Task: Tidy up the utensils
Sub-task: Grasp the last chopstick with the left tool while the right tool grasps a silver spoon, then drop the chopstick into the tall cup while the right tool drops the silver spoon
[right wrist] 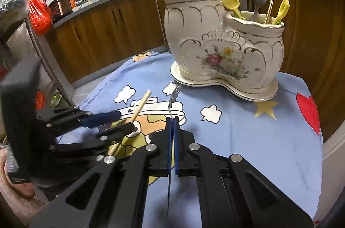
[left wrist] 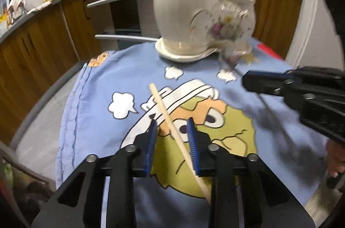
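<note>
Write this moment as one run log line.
left hand-held gripper: open around chopstick | right hand-held gripper: shut on thin metal utensil

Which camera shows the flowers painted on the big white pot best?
The right wrist view. There the flower painting on the white utensil holder faces the camera, sharp and whole. In the left wrist view the painting sits on the holder's far right side, blurred and turned away.

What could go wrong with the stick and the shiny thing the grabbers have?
1. The left gripper is open around the chopstick, which lies slanted, so closing may pinch it off-centre and let it swing.
2. The right gripper is shut on a thin metal utensil; held so near one end, it might slip or knock the ceramic holder.
</note>
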`<state>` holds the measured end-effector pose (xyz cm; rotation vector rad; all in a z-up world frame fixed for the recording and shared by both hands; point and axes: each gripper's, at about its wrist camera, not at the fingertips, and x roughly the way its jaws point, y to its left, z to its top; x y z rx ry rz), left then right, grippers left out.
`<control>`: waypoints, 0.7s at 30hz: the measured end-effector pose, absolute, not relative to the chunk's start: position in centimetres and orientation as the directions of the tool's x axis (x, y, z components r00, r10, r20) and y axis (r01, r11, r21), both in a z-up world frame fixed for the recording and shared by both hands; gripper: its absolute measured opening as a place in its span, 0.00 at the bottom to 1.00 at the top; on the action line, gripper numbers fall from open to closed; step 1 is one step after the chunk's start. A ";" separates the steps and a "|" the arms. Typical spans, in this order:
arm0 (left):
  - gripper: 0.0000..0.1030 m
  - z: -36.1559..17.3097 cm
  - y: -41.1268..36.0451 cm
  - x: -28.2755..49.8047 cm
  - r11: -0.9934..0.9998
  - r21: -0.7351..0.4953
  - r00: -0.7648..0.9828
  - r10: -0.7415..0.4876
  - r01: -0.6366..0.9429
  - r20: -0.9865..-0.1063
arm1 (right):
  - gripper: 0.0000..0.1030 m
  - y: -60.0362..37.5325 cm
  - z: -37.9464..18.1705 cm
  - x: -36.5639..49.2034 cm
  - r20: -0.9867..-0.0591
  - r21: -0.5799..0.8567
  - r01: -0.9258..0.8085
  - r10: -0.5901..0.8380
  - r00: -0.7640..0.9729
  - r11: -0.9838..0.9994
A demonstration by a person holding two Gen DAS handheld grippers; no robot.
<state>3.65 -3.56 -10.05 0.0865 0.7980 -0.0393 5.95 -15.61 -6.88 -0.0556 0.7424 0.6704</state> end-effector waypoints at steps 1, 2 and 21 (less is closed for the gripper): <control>0.28 -10.3 -3.5 3.9 0.996 0.070 0.681 0.011 0.059 -0.732 | 0.01 -15.7 -6.8 5.9 -0.636 0.185 -0.586 0.550 0.541 0.789; 0.28 -10.2 -3.5 4.0 0.996 0.075 0.680 0.020 0.052 -0.733 | 0.01 -15.6 -6.7 5.8 -0.631 0.190 -0.589 0.557 0.540 0.786; 0.06 -5.7 -2.2 2.0 0.997 -0.008 0.834 -0.071 0.080 -0.547 | 0.01 -20.8 -2.1 4.0 -0.353 0.239 -0.539 0.589 0.726 0.808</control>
